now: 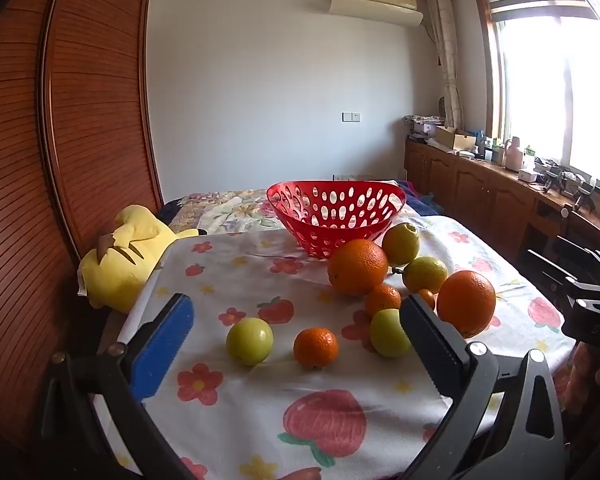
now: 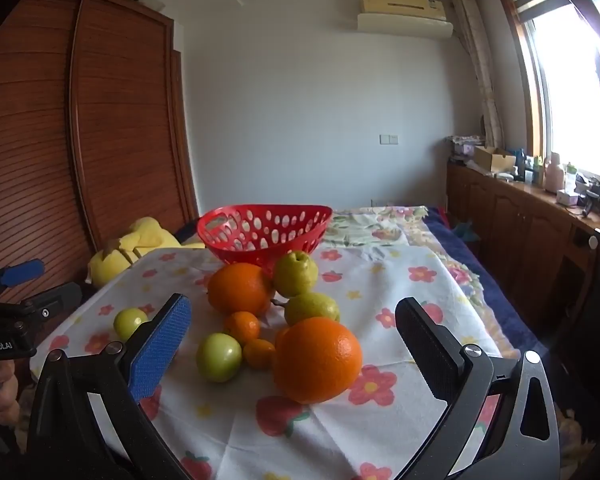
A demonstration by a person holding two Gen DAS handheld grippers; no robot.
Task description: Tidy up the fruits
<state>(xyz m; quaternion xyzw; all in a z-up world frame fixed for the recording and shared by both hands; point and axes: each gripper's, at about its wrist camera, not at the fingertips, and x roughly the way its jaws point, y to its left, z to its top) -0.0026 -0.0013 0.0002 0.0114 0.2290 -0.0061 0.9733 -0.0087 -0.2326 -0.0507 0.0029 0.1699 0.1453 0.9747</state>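
Observation:
A red perforated basket (image 1: 336, 216) (image 2: 264, 228) stands empty at the far end of the flowered tablecloth (image 1: 260, 412). In front of it lie two large oranges (image 1: 357, 267) (image 1: 466, 303), two yellow-green pears (image 1: 401, 243), small mandarins (image 1: 315, 347) and green apples (image 1: 249, 341). My left gripper (image 1: 296, 344) is open and empty, near an apple and a mandarin. My right gripper (image 2: 294, 340) is open and empty, with the near large orange (image 2: 317, 359) and a green apple (image 2: 219, 357) lying between its fingers.
A yellow plush toy (image 1: 120, 256) lies at the table's left edge beside a wooden wardrobe (image 1: 60, 120). A wooden counter (image 1: 500, 188) with clutter runs under the window on the right. A bed with a floral cover (image 1: 228, 210) lies behind the table.

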